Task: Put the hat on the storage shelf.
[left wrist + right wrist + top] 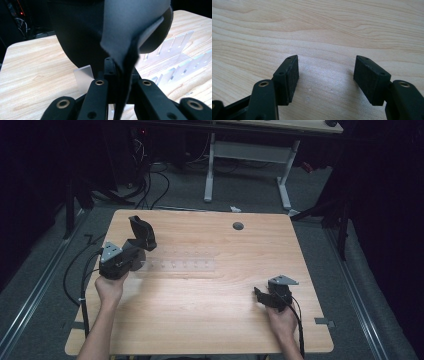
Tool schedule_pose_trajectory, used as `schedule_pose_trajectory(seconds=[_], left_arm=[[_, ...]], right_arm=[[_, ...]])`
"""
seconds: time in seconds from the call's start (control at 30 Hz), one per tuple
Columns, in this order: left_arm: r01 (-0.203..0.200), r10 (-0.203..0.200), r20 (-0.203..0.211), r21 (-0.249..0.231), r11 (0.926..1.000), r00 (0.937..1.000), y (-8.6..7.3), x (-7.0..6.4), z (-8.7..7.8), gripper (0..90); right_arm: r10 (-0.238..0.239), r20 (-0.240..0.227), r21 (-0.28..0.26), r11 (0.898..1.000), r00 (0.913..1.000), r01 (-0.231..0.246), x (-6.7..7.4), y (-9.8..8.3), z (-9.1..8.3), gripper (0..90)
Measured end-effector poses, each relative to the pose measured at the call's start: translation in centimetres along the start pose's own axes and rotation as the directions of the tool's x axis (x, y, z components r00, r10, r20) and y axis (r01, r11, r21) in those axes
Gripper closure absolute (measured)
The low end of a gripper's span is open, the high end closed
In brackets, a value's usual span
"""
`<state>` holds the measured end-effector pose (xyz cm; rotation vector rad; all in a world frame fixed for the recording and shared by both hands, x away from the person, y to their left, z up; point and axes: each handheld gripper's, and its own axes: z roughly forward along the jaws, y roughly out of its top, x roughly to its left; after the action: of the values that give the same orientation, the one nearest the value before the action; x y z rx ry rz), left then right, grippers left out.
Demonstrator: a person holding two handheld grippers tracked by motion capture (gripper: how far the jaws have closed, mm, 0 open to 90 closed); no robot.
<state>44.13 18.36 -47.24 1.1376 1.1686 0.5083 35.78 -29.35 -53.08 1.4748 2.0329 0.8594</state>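
High view: a person at a wooden table [200,300] lifts a dark cloth item [142,232] with the left gripper [131,251], raised over the left end of a clear slotted rack [182,265] lying across the tabletop; the right gripper [263,296] rests low near the table's right front, well apart from both. Left gripper view brings what the overhead camera cannot: the jaws pinched together on a folded, frayed edge of the cloth [120,35], its dark bulk hanging in front, with the rack's upright slotted walls [175,60] just behind. Right gripper view shows those jaws spread wide over bare wood grain [324,30], nothing between them. No brand, label or writing is legible anywhere.
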Motion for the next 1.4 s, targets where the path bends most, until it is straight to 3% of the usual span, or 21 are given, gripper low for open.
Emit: schedule_pose_trajectory(seconds=[0.33, 0.57, 0.7, 0.87, 1.13, 1.4], left_arm=[[0.023, -0.022, -0.028, 0.033, 0.9992, 0.9994, -0.2, 0.3, -0.3, 76.0], [0.102, -0.098, -0.063, 0.055, 0.9933, 0.9931, 0.5, 0.5, -0.7, 49.2], [0.108, -0.102, -0.081, 0.076, 0.9912, 0.9915, 0.7, 0.5, -1.0, 42.1], [0.133, -0.127, -0.095, 0.059, 0.9894, 0.9874, 0.7, 0.9, -1.8, 36.7], [0.126, -0.118, -0.11, 0.068, 0.9897, 0.9868, -0.1, 0.9, -3.4, 34.3], [0.183, -0.175, -0.119, 0.061, 0.9812, 0.9773, -1.1, 1.0, -5.7, 33.5]], right_arm=[[-0.002, -0.002, 0.0, 1.0, 1.0, 0.002, 0.0, 0.0, 0.0, 37.1], [-0.003, -0.003, 0.0, 1.0, 1.0, 0.003, 0.0, 0.0, 0.0, 37.2], [-0.003, -0.003, 0.0, 1.0, 1.0, 0.003, 0.0, 0.0, 0.0, 37.1], [-0.002, -0.004, 0.0, 1.0, 1.0, 0.002, 0.0, 0.0, 0.0, 37.1], [-0.004, -0.004, 0.0, 1.0, 1.0, 0.004, 0.0, 0.0, 0.0, 37.1], [-0.005, -0.006, 0.0, 1.0, 1.0, 0.005, 0.0, 0.0, 0.0, 37.1]])
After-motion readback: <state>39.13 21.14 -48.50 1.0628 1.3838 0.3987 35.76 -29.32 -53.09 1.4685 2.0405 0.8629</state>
